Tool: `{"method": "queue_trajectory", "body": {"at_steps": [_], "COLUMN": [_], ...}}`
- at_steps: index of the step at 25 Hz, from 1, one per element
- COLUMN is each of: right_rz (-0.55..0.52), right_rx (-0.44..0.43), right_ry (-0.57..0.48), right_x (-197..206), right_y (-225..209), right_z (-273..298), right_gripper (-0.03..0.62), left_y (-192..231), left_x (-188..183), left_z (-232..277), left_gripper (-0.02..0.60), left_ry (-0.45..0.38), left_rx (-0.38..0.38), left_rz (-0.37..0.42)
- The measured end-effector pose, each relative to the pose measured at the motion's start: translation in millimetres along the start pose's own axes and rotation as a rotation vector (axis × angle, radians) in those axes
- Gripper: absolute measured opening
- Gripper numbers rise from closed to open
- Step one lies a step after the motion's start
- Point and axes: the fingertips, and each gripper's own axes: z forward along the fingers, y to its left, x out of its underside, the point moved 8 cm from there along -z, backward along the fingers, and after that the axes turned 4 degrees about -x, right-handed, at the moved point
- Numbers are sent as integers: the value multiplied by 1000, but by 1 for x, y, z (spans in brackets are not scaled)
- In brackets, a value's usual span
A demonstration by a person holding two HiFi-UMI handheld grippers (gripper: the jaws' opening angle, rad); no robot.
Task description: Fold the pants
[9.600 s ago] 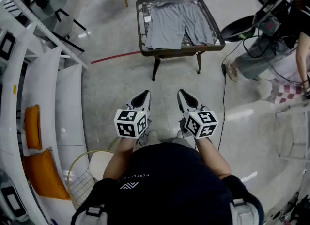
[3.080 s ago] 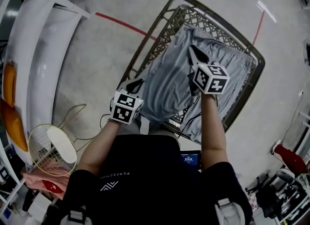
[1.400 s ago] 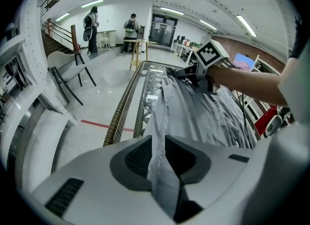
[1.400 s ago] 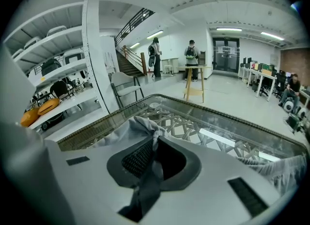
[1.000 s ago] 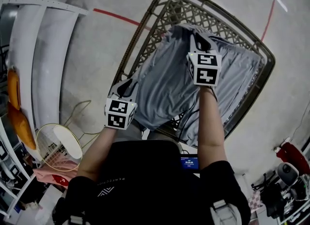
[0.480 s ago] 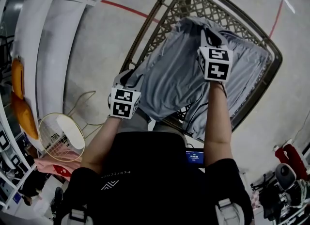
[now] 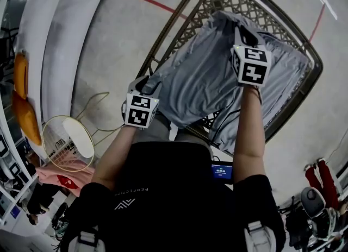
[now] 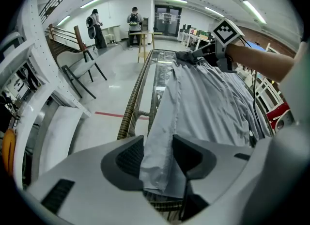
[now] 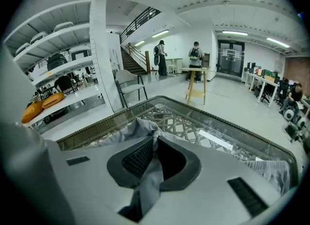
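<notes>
The grey pants (image 7: 198, 80) are spread over the glass-topped wicker table (image 7: 169, 27), with one part draped over the table's near edge. The left gripper (image 8: 159, 152) is held at the near corner of the garment. Its jaws have just been opening and stand wide apart. A hemmed corner of the cloth hangs loosely between them and is not clamped. From these jaws the fabric runs straight ahead along the table to the far end, where the right gripper (image 9: 153, 141) is seen. The right jaws are closed tightly on a bunched fold of the pants, which is drawn up into a small peak just ahead of them. Cloth also trails back between the pads.
</notes>
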Motion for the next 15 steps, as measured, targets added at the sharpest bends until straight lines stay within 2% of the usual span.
{"method": "queue_trajectory", "body": {"at_steps": [6,7,9,10,12,15], "right_rz": [-13,-14,-18,-21,-30,-47], "right_rx": [2,3,4,3,2,7], "right_ry": [3,2,0,-1,-4,-10], "right_x": [2,2,2,2,1,-1], "right_y": [4,4,4,4,4,0], "right_z": [-5,-6,-9,-11,-15,-22], "right_gripper": [52,52,52,52,54,52], "left_y": [0,-2,-6,-9,-12,-13], "left_x": [4,4,3,3,3,3], "left_z": [6,6,5,4,2,-4], "left_gripper": [178,153,58,29,27,26], "left_ry": [-12,-11,-7,-5,-7,-29], "left_rx": [2,6,1,-4,-4,5], "left_rz": [-31,-28,-6,10,30,19]}}
